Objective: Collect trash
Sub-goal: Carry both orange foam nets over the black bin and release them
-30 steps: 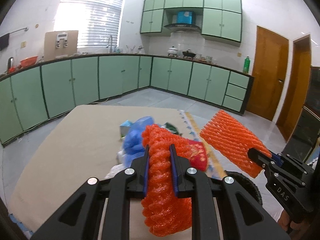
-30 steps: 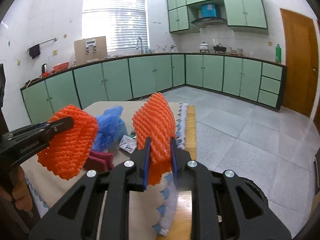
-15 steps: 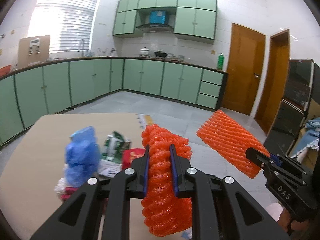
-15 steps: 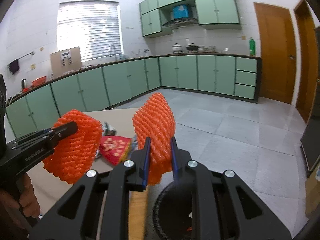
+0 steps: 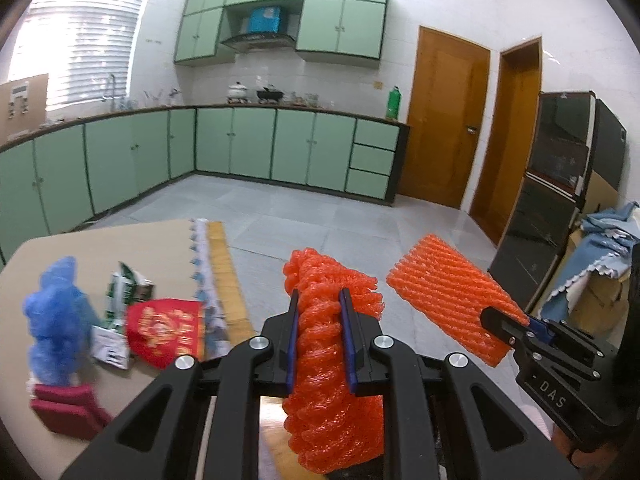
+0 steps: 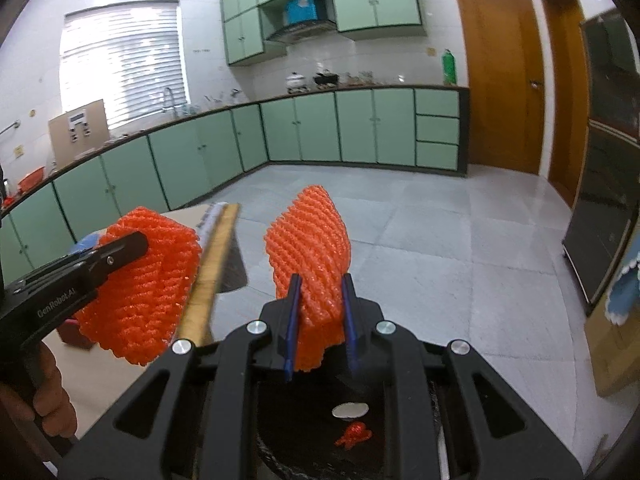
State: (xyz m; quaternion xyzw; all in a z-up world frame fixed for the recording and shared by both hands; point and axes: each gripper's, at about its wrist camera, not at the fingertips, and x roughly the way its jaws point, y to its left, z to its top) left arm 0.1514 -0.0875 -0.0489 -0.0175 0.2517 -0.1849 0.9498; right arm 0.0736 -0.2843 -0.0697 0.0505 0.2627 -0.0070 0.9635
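Because each orange foam net must drop into the black bin [image 6: 352, 432] below, the left tongs [image 5: 320, 336] clamp one net [image 5: 332, 364] beyond the surface [image 5: 120, 248] edge, while the right tongs [image 6: 320, 320] pinch the other net [image 6: 308, 248] above the opening.

The tabletop [image 5: 120, 248] is a beige surface with a wooden strip and a scalloped cloth edge [image 5: 200, 264] along its right side. On it lie a blue crumpled bag [image 5: 56, 320], a green-and-white packet [image 5: 120, 292], a white wrapper [image 5: 108, 346], a red printed packet [image 5: 164, 330] and a dark red folded item [image 5: 68, 410], all clustered near together at the left.
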